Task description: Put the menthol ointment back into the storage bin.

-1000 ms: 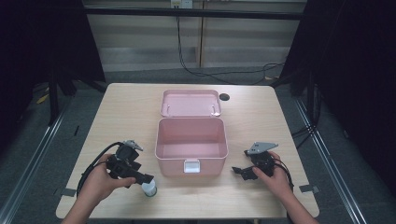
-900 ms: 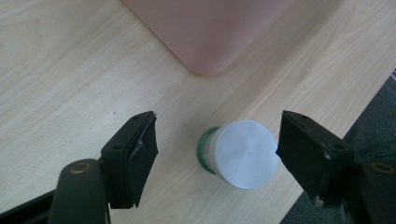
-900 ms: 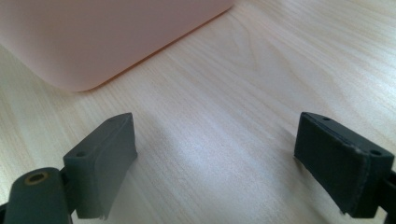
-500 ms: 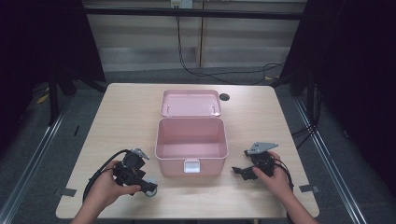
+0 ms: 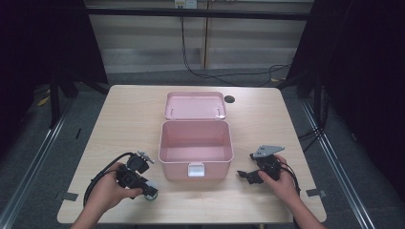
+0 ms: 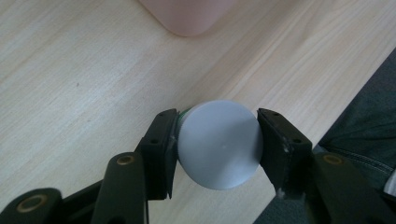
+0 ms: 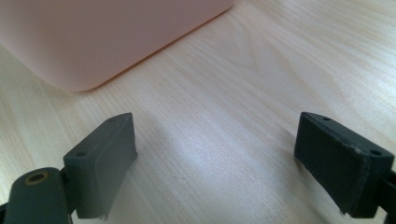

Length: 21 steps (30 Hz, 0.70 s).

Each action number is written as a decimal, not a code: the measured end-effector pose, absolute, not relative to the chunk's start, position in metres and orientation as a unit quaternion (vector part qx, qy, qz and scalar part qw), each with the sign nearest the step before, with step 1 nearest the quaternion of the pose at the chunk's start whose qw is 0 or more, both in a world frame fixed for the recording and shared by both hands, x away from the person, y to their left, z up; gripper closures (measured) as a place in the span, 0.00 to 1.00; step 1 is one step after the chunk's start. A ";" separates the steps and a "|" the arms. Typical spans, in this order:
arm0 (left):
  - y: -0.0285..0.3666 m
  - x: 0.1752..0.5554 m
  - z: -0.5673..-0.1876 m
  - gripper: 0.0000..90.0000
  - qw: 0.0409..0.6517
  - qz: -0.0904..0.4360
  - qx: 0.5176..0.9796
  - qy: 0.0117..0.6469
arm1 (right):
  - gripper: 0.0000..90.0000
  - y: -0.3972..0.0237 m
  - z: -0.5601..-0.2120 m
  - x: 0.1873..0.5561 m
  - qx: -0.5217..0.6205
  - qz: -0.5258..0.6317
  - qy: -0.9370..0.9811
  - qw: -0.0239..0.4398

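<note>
Grey-capped container (image 6: pixel 218 143) sat clamped between the just-closing jaws of the left gripper (image 6: pixel 217 140), on the wooden table (image 5: pixel 119 124) at seven o'clock from the open pink box (image 5: pixel 196 148). At four o'clock, the right gripper (image 7: pixel 215 158) gaped wide, empty.

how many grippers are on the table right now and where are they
2. The left gripper is at the near left, jaws around a round grey object; the right gripper is at the near right of the pink box, open.
</note>
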<state>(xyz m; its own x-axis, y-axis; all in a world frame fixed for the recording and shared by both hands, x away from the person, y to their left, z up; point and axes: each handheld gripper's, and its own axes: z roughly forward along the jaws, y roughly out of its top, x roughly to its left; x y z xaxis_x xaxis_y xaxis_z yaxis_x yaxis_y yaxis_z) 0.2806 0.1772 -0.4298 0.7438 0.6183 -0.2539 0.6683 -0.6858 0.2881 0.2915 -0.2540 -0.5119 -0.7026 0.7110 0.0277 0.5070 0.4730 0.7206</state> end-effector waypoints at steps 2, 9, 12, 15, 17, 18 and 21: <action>0.179 0.282 -0.425 0.55 0.182 -0.070 0.915 0.352 | 0.13 -0.254 -0.512 0.291 0.360 0.366 0.847 0.139; 0.186 0.290 -0.407 0.55 0.179 -0.079 0.913 0.358 | 0.13 -0.254 -0.512 0.291 0.360 0.366 0.847 0.139; 0.187 0.294 -0.399 0.55 0.177 -0.078 0.911 0.365 | 0.13 -0.254 -0.512 0.291 0.360 0.367 0.847 0.139; 0.189 0.298 -0.391 0.56 0.175 -0.075 0.909 0.371 | 0.13 -0.254 -0.512 0.291 0.360 0.366 0.847 0.139; 0.191 0.301 -0.384 0.55 0.177 -0.075 0.908 0.372 | 0.13 -0.254 -0.512 0.291 0.360 0.366 0.847 0.139; 0.191 0.302 -0.381 0.56 0.176 -0.075 0.907 0.375 | 0.13 -0.254 -0.512 0.291 0.360 0.366 0.847 0.139; 0.194 0.307 -0.373 0.55 0.172 -0.074 0.908 0.374 | 0.13 -0.254 -0.512 0.291 0.360 0.366 0.847 0.139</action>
<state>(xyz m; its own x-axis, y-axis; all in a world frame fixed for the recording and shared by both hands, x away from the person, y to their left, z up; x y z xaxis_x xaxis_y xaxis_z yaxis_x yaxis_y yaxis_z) 0.3073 0.1936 -0.3729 0.7093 0.6541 -0.2628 0.7049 -0.6607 0.2579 0.2914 -0.2540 -0.5119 -0.7019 0.7117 0.0288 0.5082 0.4720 0.7203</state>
